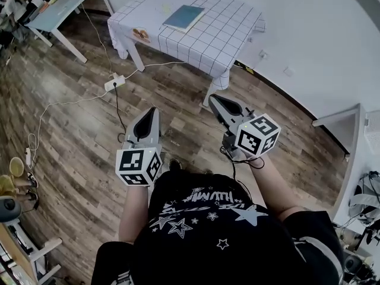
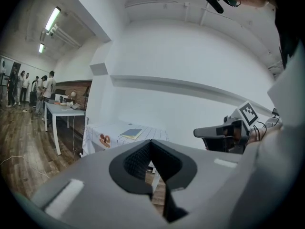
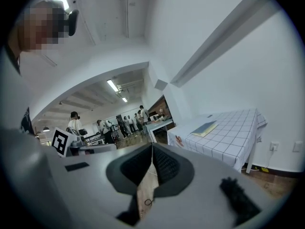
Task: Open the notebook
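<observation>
head view looks down on the person standing on a wood floor [image 1: 77,129], well back from a small table [image 1: 228,37] with a white checked cloth. the notebook [image 1: 183,17] lies closed on that cloth, flat, toward the table's far left part as this view shows it, with nothing lying on it. its long axis runs slantwise, from lower left to upper right in the picture, so no edge squarely faces the person.

the left gripper [image 1: 152,110] and the right gripper [image 1: 214,98] are both held out in front of the body, pointing roughly level toward the table. both are well apart from the table, with bare floor between. the notebook lies ahead of them and about midway between their two lines. the right one's tip looks slightly nearer to it, but the difference is small and i would not call either clearly closer.

left gripper view shows its two jaws pressed together at the tips with nothing between them, and the notebook sits just left of the tip line. right gripper view shows that pair also meeting at the tips, with only floor visible through the slit lower down. it grips nothing, and the notebook appears off to the right there.

as a judgement, opening has not begun. the coming move is an approach straight ahead to the table, after which one pair of jaws must part to catch the cover's free edge. which side the spine is on i cannot tell from here.
</observation>
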Demonstrator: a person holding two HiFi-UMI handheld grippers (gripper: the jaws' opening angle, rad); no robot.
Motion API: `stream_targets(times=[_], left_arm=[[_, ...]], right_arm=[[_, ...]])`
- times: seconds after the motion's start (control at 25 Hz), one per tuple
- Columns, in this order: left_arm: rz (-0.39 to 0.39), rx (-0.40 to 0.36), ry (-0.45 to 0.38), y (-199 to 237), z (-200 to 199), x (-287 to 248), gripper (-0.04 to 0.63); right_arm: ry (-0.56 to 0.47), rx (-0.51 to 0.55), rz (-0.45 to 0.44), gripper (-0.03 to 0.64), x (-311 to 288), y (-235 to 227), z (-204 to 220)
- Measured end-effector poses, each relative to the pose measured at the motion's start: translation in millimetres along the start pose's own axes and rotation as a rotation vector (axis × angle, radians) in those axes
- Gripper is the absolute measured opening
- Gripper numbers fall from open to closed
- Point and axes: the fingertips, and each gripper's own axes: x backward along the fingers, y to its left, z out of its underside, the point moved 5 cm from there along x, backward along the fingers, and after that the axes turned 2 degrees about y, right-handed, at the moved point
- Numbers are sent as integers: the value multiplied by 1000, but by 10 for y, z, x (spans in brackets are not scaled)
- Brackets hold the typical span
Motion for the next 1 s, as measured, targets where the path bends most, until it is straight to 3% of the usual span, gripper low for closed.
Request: stream_targets(times=[0.44, 0.68, 1.0], left_arm=[[66, 6, 18, 838, -63, -102, 9], [106, -5, 35, 890, -59, -315, 9], [95, 21, 69, 1050, -68, -647, 9]], right_arm=[[16, -4, 110, 18, -587, 90, -2], [29, -26, 158, 18, -648, -72, 26], [24, -45, 141, 18, -1064, -467, -67]])
